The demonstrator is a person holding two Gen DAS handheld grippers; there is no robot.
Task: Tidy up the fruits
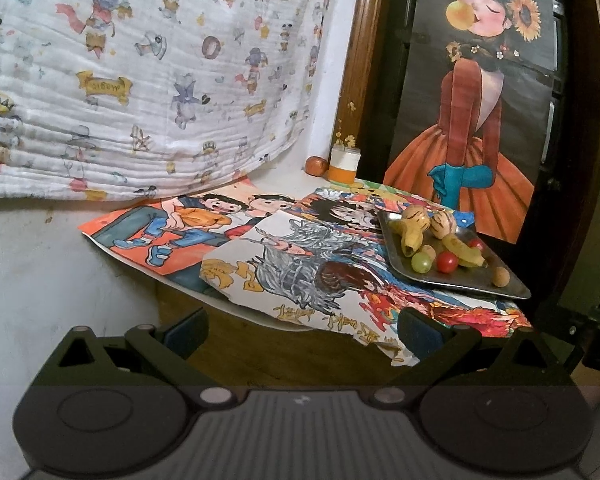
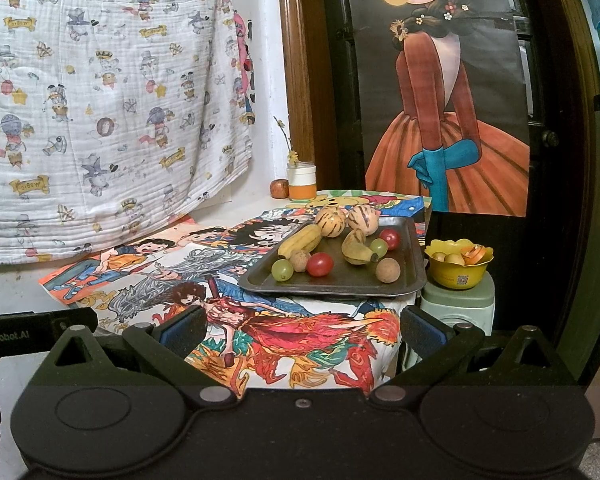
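Fruit sits loose on metal tray (image 2: 412,240), tabletop's far right. Both tongs — left tongs (image 1: 302,330), right tongs (image 2: 300,330) — spread wide, empty, well short. Approach cherry tomato (image 2: 319,264) low — pinch gently, it likely rolls.

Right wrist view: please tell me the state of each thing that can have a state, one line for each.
Left gripper: open, holding nothing.
Right gripper: open, holding nothing.
Metal tray: flat on the table, loaded with loose fruit.
Two bananas: lying on the tray, unpeeled.
Yellow bowl: upright on a green stool, partly filled.
Small jar: upright, a flower stem in it.
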